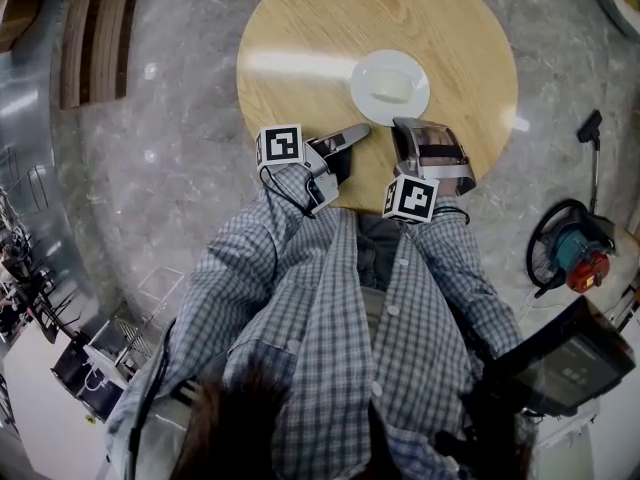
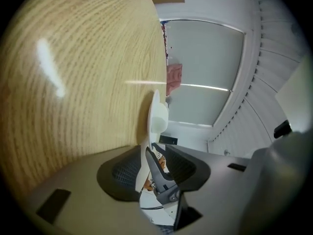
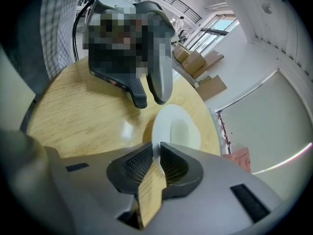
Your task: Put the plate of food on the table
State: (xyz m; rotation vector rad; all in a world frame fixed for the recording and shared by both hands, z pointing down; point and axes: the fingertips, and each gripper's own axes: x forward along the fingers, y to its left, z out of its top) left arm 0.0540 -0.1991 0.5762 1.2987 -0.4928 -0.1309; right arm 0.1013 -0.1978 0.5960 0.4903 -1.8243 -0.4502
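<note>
Plate rests flat near the centre of the worktop, directly ahead of both claws: left claw stands spread about its near-left rim without pressing, right claw pinches the near rim, so withdrawal toward the near edge appears next.

Left tool parted, right tool pinched — abreast

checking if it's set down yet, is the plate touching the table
Touching. The left gripper view shows the plate edge-on, its base against the wood of the table with no gap showing. The right gripper view also has it lying flat there.
</note>
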